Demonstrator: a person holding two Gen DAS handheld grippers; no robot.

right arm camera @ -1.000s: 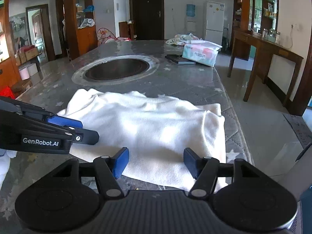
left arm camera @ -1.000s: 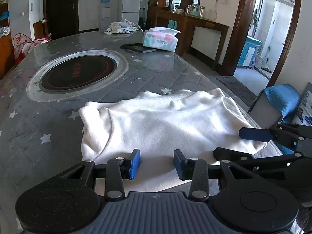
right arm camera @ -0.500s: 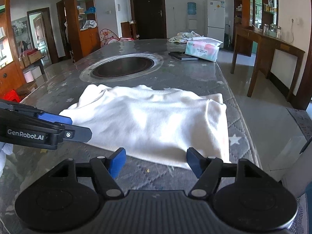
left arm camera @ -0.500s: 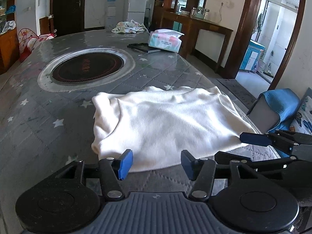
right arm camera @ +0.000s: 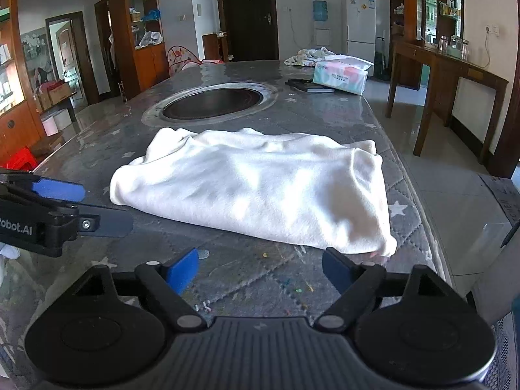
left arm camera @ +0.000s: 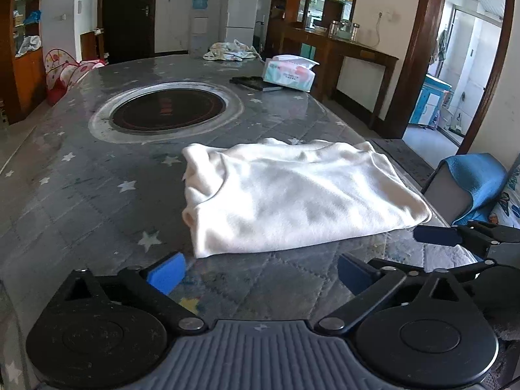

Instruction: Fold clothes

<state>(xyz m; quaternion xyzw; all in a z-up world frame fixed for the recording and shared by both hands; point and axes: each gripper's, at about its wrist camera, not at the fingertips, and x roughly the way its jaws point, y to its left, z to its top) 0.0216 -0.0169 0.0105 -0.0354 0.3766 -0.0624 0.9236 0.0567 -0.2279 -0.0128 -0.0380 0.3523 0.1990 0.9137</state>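
The white garment lies folded into a rough rectangle on the grey star-patterned table, near its front right edge, with a round inset hob beyond it. The left gripper sits just short of the cloth's near edge, its blue pads spread wide and holding nothing. The right gripper is likewise wide open and empty, just before the garment's near right corner. A tissue pack rests far back.
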